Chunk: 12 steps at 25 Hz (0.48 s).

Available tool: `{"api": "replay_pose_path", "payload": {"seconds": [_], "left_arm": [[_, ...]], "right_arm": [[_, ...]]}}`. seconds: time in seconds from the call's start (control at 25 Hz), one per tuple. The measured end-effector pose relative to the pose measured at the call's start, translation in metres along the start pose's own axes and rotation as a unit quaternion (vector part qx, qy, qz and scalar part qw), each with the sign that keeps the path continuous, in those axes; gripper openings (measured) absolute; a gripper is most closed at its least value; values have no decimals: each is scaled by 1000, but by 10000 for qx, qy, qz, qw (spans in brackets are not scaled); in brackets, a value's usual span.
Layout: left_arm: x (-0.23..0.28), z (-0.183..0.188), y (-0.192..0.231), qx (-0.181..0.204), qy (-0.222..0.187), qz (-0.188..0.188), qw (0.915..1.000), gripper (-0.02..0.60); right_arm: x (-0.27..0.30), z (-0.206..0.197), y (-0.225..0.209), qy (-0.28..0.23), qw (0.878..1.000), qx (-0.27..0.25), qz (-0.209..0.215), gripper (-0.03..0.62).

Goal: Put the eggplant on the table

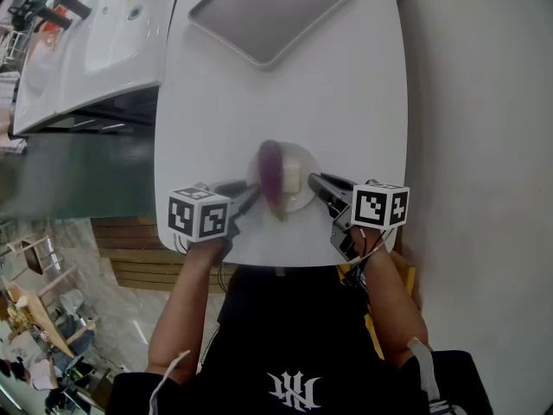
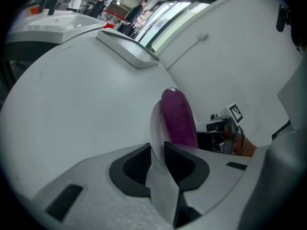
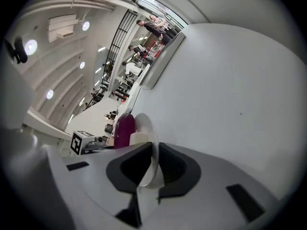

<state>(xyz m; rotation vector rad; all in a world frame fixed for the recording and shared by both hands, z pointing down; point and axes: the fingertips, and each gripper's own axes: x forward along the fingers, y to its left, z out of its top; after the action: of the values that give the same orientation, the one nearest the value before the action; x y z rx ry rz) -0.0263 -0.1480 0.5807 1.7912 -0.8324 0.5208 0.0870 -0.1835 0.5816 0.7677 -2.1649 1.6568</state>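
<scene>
While right tongs [image 1: 314,181] clamp the plate [image 1: 306,164] rim to steady the eggplant [image 1: 270,171], left tongs [image 1: 254,189] gape loosely round the opposite rim

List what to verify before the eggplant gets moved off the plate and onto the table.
1. Plate down on the table, clear of the near edge: ok.
2. Eggplant on the table itself: not ok, it lies on the plate.
3. Left gripper free to reach for the eggplant: cannot tell; its pads look slack, but the rim sits between them.
4. Right gripper steadying the plate: ok, shut on the rim.
5. Bare table between the plate and the tray for a landing spot: ok.
6. Pale block beside the eggplant out of the way: cannot tell.
</scene>
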Motion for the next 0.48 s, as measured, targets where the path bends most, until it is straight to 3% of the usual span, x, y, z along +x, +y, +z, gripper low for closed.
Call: {"api": "replay_pose_path", "payload": {"seconds": [0.28, 0.48], "left_arm": [[3, 3, 9, 588, 254, 427, 9970, 79], [3, 7, 13, 1292, 546, 921, 9858, 102]], "right_arm": [[11, -2, -7, 337, 9951, -661, -651, 51], [15, 2, -7, 521, 9847, -1298, -1037, 62]]}}
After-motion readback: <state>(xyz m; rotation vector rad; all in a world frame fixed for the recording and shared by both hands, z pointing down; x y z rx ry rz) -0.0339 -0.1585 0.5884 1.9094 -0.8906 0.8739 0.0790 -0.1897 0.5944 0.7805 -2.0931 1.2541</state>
